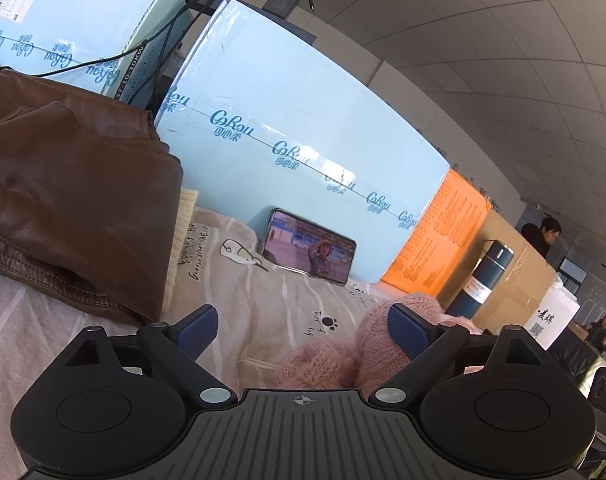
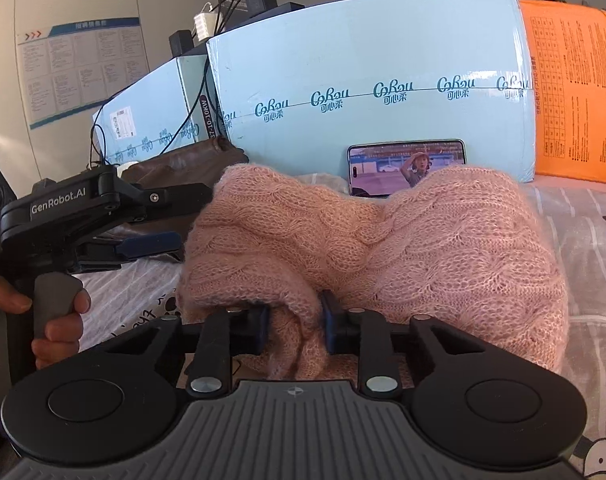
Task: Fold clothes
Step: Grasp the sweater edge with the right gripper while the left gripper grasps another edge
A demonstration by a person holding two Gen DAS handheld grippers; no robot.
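Observation:
A pink cable-knit sweater (image 2: 403, 240) lies bunched on the printed bed sheet (image 2: 583, 224). My right gripper (image 2: 295, 326) is shut on a fold of it at its near edge. My left gripper (image 1: 303, 330) is open and empty, with the sweater (image 1: 343, 356) just beside and under its right finger. In the right wrist view the left gripper (image 2: 175, 216) hangs left of the sweater, its fingers apart. A brown leather jacket (image 1: 63, 200) lies folded at the left.
Large light-blue boxes (image 1: 303, 120) and an orange box (image 1: 443, 232) stand along the back. A phone (image 1: 309, 250) playing video leans on the blue box. A dark flask (image 1: 483, 280) stands at the right. Cables run over the boxes.

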